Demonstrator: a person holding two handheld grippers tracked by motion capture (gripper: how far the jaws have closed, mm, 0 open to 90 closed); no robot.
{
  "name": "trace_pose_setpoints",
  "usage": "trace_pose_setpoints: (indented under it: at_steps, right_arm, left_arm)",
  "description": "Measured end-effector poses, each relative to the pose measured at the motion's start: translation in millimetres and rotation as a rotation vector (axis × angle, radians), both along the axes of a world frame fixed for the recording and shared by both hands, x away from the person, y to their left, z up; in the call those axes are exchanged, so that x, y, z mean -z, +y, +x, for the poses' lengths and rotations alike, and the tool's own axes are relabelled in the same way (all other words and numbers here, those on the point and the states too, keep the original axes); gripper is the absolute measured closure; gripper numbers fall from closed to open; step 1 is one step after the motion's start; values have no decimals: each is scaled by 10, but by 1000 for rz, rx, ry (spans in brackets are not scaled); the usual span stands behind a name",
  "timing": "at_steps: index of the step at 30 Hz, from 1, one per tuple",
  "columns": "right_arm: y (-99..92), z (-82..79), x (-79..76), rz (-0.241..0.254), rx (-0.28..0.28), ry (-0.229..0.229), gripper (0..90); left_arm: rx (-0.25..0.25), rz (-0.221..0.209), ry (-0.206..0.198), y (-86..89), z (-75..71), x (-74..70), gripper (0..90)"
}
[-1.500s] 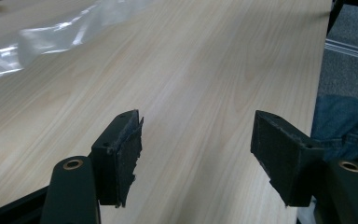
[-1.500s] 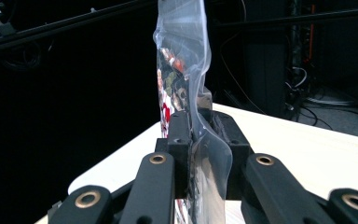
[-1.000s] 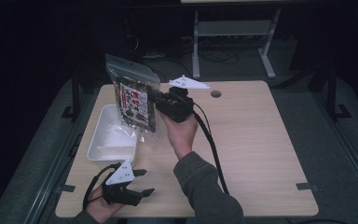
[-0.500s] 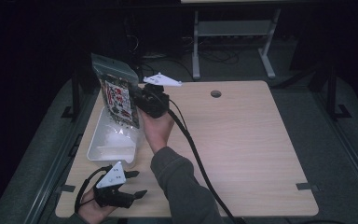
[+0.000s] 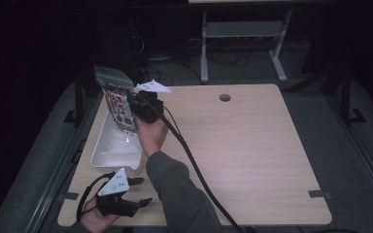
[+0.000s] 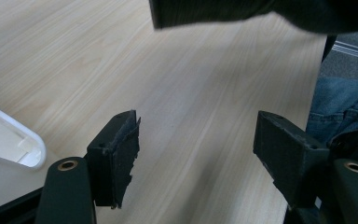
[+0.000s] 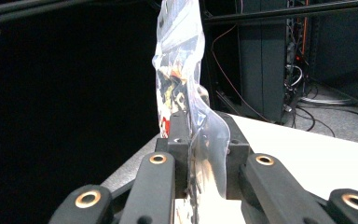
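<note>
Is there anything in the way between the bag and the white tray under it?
Nothing visible. The right tongs hold the bag over the far end of the white tray, with just open air below it.

Over the past second, the right gripper [image 5: 135, 108] has carried the clear plastic bag [image 5: 117, 99] leftward across the worktop [image 5: 252, 145], from beside the white tray [image 5: 108, 154] to directly above its far end. The bag now hangs lower and closer to the tray, with the person's forearm [image 5: 175, 189] swung left accordingly.
</note>
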State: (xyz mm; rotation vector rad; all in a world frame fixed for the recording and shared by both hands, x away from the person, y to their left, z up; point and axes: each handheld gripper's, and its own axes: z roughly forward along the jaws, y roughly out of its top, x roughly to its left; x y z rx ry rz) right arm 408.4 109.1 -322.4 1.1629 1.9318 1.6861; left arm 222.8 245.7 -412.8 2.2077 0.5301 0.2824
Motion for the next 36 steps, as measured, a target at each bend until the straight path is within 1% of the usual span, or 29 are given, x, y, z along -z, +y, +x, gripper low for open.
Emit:
trace_pose_setpoints:
  at_steps: [4, 8, 9, 10, 13, 14, 15, 18, 19, 22, 23, 26, 27, 28, 29, 30, 31, 32, 33, 34, 35, 36]
  right_arm:
    - [90, 17, 47, -13, 9, -9, 781]
    - [146, -4, 44, -36, 5, -31, 774]
    - [149, -9, 41, -37, -7, -31, 771]
    - [149, -9, 41, -37, -7, -31, 771]
    - [151, -27, 26, -52, -37, -41, 759]
    - [140, -37, 8, -57, -65, -36, 749]
    - [140, -37, 8, -57, -65, -36, 749]
    - [123, -40, -13, -66, -90, -24, 742]
    - [115, -44, -26, -80, -106, -24, 736]
    - [110, -47, -41, -89, -123, -17, 727]
    - [109, -48, -61, -102, -137, -13, 707]
    - [115, -43, -88, -121, -155, -1, 686]
    - [131, -28, -115, -137, -167, 4, 704]
    - [131, -28, -115, -137, -167, 4, 704]
    - [153, 11, -134, -149, -193, 26, 703]
    - [176, 34, -130, -160, -202, 41, 689]
    - [176, 34, -130, -160, -202, 41, 689]
    - [230, 67, -112, -182, -210, 57, 670]
    - [262, 79, -101, -197, -211, 62, 653]
    - [262, 79, -101, -197, -211, 62, 653]
    - [288, 92, -86, -210, -210, 64, 645]
    - [325, 130, -56, -217, -217, 77, 622]
  left_arm:
    - [2, 0, -1, 2, -5, 3, 301]
    - [2, -1, 2, 11, 3, 5, 298]
    - [2, -1, 2, 11, 3, 5, 297]
    - [1, -1, 2, 11, 3, 5, 297]
    - [3, -2, 0, 8, 1, 3, 296]
    - [3, -3, -1, 8, 1, 2, 294]
    - [3, -3, -1, 8, 1, 2, 293]
    - [0, -8, 0, 13, 4, 0, 291]
    - [0, -7, -2, 18, 5, -4, 289]
    - [-3, -11, -1, 21, 6, -4, 287]
    - [-5, -13, -1, 23, 7, -5, 281]
    - [-7, -16, -1, 24, 6, -6, 280]
    - [-5, -11, -4, 28, 10, -9, 278]
    - [-5, -11, -4, 28, 10, -9, 278]
    - [-6, -13, -5, 30, 10, -11, 277]
    - [-7, -16, -5, 32, 10, -13, 277]
    - [-7, -16, -5, 32, 10, -13, 277]
    - [-9, -19, -5, 34, 9, -15, 277]
    - [-10, -20, -7, 38, 8, -18, 277]
    - [-10, -21, -7, 42, 8, -21, 277]
    - [-10, -24, -7, 46, 9, -23, 277]
    - [-10, -28, -7, 48, 8, -26, 276]
